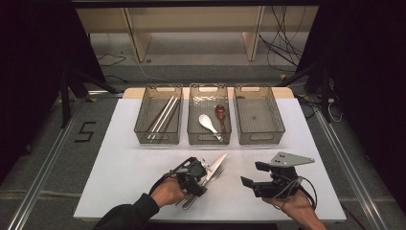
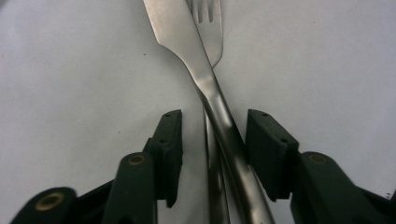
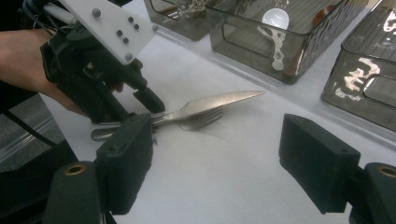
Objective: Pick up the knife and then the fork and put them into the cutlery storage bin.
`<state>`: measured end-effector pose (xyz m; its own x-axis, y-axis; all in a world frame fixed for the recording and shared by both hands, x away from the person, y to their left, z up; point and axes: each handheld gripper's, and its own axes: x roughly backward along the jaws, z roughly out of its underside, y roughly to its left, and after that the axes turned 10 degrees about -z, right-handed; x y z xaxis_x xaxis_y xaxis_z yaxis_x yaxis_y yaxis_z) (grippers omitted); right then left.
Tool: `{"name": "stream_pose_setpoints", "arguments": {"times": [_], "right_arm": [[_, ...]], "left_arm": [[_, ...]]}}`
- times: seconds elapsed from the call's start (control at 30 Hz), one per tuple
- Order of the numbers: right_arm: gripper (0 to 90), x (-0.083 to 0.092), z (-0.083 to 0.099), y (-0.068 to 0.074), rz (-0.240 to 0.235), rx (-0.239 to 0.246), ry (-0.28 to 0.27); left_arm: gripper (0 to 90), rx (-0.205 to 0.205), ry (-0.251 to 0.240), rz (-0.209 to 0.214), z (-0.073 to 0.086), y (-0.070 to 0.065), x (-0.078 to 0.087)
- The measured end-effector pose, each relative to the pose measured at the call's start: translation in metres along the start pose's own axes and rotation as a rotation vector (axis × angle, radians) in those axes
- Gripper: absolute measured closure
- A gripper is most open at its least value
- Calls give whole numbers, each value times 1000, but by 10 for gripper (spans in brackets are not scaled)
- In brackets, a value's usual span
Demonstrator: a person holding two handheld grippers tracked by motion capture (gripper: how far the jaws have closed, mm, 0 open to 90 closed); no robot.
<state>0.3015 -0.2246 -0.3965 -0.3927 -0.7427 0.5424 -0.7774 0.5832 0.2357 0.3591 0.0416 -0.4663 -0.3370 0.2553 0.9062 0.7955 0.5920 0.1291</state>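
Note:
A steel knife [image 1: 218, 163] lies crossed over a steel fork [image 1: 214, 176] on the white table [image 1: 124, 167], near its front middle. My left gripper [image 1: 205, 172] points down over their handles. In the left gripper view its jaws stand on either side of the knife [image 2: 180, 37] handle and the fork [image 2: 210, 28] handle, with a small gap at each pad. My right gripper [image 1: 253, 175] hovers open to the right, nothing between its pads. The right gripper view looks across at the knife [image 3: 224, 100], the fork [image 3: 203, 120] and the left gripper [image 3: 147, 109].
Three clear grey bins stand in a row at the back. The left bin [image 1: 139, 125] holds metal chopsticks [image 1: 163, 117]. The middle bin [image 1: 209, 140] holds a white spoon [image 1: 207, 122] and a brown spoon [image 1: 220, 114]. The right bin [image 1: 261, 139] holds nothing.

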Motion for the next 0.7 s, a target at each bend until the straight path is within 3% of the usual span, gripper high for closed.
{"name": "stream_pose_setpoints", "arguments": {"times": [0.13,0.33,0.5,0.7], "right_arm": [[270,0,0,0,0,1,-1],[271,1,0,0,1,-2,0],[272,1,0,0,2,-1,-1],[272,0,0,0,1,-1,1]], "left_arm": [[703,31,4,19,0,9,-1],[755,49,11,43,1,14,-1],[784,114,3,95,2,23,-3],[792,125,14,122,2,27,-3]]}}
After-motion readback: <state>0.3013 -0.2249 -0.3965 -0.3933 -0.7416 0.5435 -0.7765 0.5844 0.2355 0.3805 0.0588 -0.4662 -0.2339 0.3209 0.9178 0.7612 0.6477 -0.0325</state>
